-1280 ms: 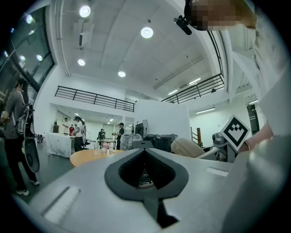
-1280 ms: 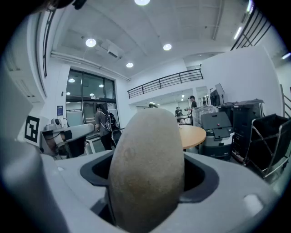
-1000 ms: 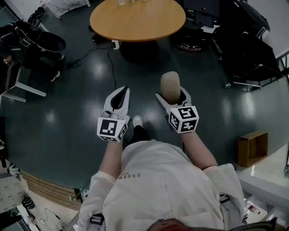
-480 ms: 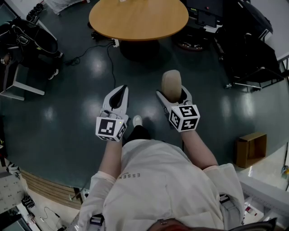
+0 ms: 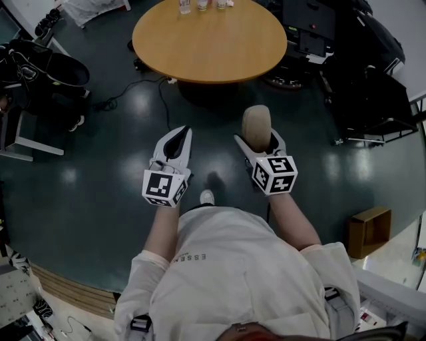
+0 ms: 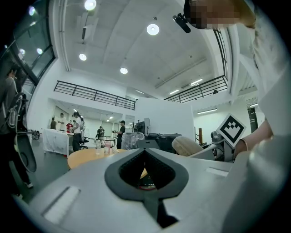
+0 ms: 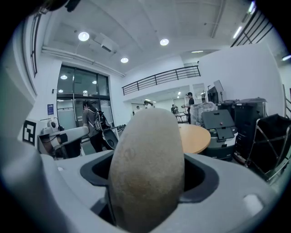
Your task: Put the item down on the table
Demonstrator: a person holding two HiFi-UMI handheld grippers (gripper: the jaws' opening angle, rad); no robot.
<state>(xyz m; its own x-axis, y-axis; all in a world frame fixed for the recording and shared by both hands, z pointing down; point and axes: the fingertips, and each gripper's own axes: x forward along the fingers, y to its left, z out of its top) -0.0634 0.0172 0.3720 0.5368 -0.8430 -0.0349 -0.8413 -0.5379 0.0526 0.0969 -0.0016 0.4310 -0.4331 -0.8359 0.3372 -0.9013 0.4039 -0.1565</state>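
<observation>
Since the earlier frames the round wooden worktop point(image 5: 210, 40) has slid lower and nearer in the head view. Small bottles point(image 5: 184, 6) now show at its far edge. The person's pale shoe point(image 5: 207, 197) has dropped closer to the body, while both grippers keep much the same place over the dark floor point(image 5: 100, 166).

The right gripper point(image 5: 258, 141) pinches the item point(image 5: 256, 123), a beige oval lump with a rough, matt skin. It is perhaps a potato, though the dim light does not settle it. The item stands upright between the fingers point(image 5: 241, 145), its rounded end pointing towards the worktop. In the right gripper view the item point(image 7: 146, 168) fills the middle of the picture, with the right gripper point(image 7: 148, 186) clamped on its lower half. The worktop point(image 7: 198, 136) shows behind it to the right. The item is in the air above the floor, short of the worktop's near edge and not touching it.

The left gripper point(image 5: 178, 136) is level with the right one and just beside it, also over the floor. Its fingers are pressed together at the tips with nothing between them. In the left gripper view the left gripper point(image 6: 145, 152) shows only a spade-shaped gap behind the closed tips. The item point(image 6: 186, 146) shows off to the right of that gap.

A cardboard box point(image 5: 369, 230) sits on the floor at the far right, well apart from both grippers.
</observation>
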